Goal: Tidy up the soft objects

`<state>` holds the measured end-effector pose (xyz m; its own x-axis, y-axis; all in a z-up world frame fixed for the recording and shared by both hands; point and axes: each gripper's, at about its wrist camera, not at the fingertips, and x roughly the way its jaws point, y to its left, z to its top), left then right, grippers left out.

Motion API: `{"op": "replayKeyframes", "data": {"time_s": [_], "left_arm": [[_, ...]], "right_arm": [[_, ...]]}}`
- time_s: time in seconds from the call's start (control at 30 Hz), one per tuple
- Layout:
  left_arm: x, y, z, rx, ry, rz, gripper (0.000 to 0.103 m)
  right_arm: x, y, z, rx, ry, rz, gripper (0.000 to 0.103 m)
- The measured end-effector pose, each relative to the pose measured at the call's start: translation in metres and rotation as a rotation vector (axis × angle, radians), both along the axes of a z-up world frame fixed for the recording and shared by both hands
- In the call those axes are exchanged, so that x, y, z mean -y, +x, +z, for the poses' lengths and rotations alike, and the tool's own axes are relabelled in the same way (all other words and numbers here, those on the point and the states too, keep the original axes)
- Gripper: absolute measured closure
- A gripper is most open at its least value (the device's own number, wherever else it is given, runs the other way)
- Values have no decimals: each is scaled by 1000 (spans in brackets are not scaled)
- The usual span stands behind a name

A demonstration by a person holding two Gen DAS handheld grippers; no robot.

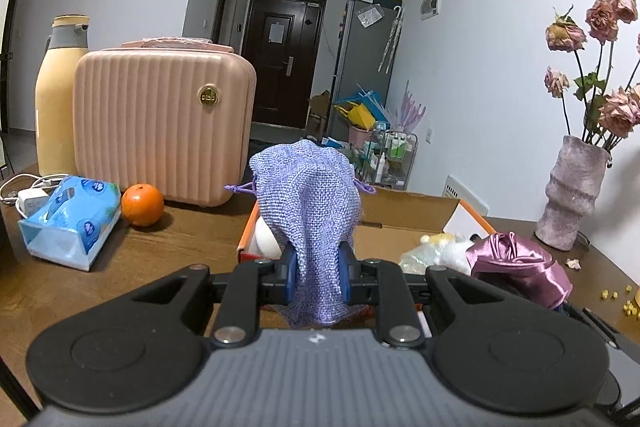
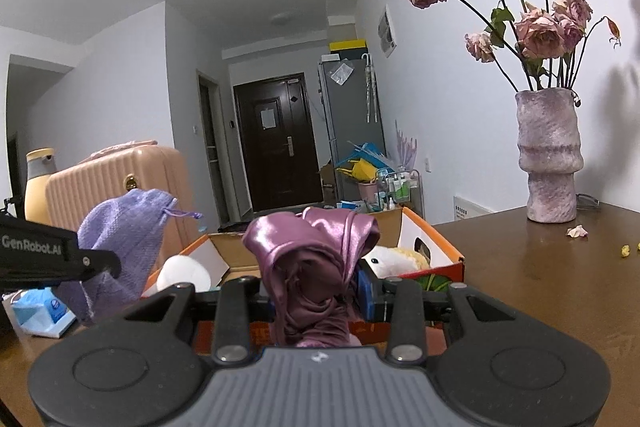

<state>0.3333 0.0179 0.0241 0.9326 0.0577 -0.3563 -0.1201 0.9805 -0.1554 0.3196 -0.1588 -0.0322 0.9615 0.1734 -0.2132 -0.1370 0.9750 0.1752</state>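
Behind the two held bags, the cardboard box (image 2: 434, 239) is mostly hidden, and the white and yellow soft things inside it are hard to identify. Left gripper (image 1: 318, 273) pinches the coarse-woven lilac drawstring pouch (image 1: 308, 195) above the box. Right gripper (image 2: 316, 297) is clamped on the glossy, crumpled pink satin bag (image 2: 312, 251).

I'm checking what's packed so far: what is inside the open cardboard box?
Inside the open cardboard box: a white-and-yellow plush toy and a round white object. The shiny pink satin pouch in front covers the box's middle, so the rest cannot be seen.
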Motion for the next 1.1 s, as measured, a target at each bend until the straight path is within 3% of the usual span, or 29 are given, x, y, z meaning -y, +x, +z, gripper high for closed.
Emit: {"op": "replayKeyframes", "data": {"time_s": [1.1], "left_arm": [[-6, 103, 1, 21, -12, -1, 82]], "right_arm": [[-18, 95, 2, 7, 10, -14, 68]]}}
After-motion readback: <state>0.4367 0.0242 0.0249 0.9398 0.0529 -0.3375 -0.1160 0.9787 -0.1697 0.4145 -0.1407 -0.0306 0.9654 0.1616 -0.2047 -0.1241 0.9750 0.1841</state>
